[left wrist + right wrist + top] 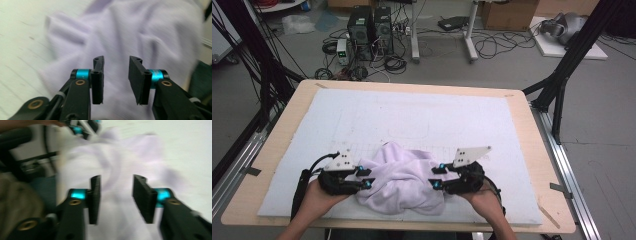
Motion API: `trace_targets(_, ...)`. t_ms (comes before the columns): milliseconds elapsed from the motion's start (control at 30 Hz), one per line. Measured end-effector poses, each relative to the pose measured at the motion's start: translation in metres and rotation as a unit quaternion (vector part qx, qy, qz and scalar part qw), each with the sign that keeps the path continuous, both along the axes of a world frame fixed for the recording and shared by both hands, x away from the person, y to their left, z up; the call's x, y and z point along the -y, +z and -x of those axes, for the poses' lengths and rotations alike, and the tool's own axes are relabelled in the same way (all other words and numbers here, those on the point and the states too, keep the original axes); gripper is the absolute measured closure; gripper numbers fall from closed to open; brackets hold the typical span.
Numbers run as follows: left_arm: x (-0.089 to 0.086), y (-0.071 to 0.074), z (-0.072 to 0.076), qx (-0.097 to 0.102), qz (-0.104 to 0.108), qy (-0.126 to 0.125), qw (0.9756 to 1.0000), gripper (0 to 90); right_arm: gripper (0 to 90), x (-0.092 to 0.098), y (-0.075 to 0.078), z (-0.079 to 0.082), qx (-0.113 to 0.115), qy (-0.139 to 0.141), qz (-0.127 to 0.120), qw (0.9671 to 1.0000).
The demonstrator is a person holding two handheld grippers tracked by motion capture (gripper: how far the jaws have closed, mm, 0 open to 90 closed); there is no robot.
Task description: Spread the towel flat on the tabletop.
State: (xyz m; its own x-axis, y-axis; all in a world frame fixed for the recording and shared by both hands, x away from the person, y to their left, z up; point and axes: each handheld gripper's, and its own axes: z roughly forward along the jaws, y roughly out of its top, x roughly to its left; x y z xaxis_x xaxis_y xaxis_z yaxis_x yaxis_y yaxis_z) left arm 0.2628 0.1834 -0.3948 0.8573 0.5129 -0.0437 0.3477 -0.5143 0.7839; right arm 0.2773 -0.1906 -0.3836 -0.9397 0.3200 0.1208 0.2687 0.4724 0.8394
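The left gripper (115,80) and right gripper (117,198) are held with jaws apart, nothing between them, at either side of a crumpled lilac cloth (401,179). The cloth is bunched near the front edge of a white mat (412,115) on the wooden table (532,150).

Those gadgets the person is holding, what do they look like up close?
Each hand-held gripper, left and right, is black, with two flat black jaws carried on hinged arms. Bright turquoise collars sit behind the jaws, and brass-coloured rivets mark the joints. A pale grey three-cornered plate dotted with small holes tops each one, and a black cable trails back from it.
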Motion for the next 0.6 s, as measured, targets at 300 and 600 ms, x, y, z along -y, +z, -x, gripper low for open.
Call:
trace_targets(300, 0.012, -0.022, -0.042, -0.028, -0.029, 0.025, 0.9989, 46.7, 42.6, -0.001, -0.033, -0.031, -0.035, -0.054, 0.057, 0.9963)
trace_targets(600, 0.006, -0.021, -0.015, -0.019, -0.044, -0.001, 0.9989, 83.5, 84.7, -0.002, -0.039, -0.01, -0.019, 0.002, 0.056, 0.9982)
